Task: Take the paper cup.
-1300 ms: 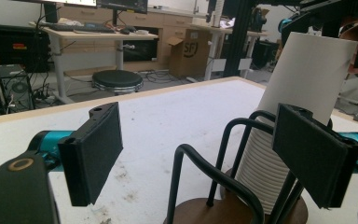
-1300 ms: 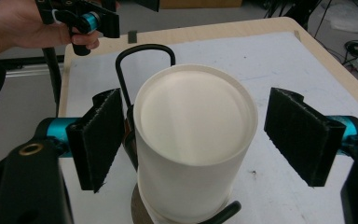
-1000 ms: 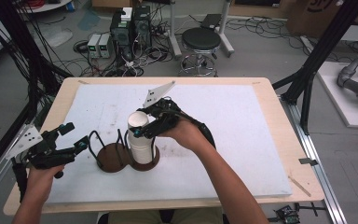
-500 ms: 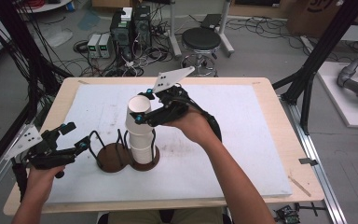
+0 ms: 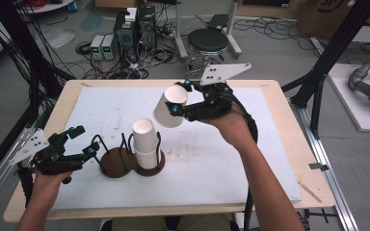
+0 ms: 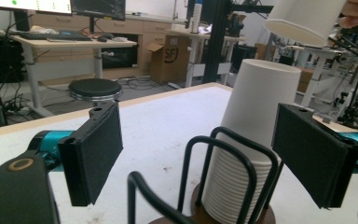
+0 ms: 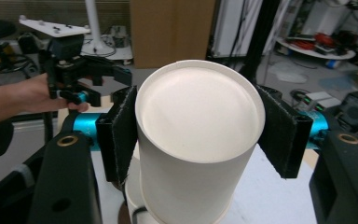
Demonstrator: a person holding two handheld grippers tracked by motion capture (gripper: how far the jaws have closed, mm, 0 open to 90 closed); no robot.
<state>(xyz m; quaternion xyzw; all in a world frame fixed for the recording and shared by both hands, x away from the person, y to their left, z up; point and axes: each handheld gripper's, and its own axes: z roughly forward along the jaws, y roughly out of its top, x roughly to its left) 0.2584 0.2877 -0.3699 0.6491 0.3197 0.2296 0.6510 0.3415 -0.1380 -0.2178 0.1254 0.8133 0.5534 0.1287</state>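
Observation:
My right gripper [image 5: 179,97] is shut on a white paper cup [image 5: 169,107], held bottom-up and tilted in the air above the white mat. In the right gripper view the cup [image 7: 198,140] sits squeezed between both black pads. Below and to the left, a stack of white cups [image 5: 144,143] stands upside down in a black wire holder [image 5: 123,147] on a brown double base [image 5: 116,166]. My left gripper [image 5: 84,140] is open just left of the holder. In the left gripper view its pads [image 6: 93,154] flank the wire loops [image 6: 200,172] and the stack [image 6: 254,116] without touching them.
A white mat [image 5: 231,159] covers most of the wooden table [image 5: 289,120]. Behind the table are a round black stool [image 5: 207,41], computer boxes and cables on the floor. Black frame posts [image 5: 335,48] rise at the right and left.
My right gripper has lifted the top cup off the stack, carried it up and to the right, and tilted it. The left gripper has stayed beside the holder.

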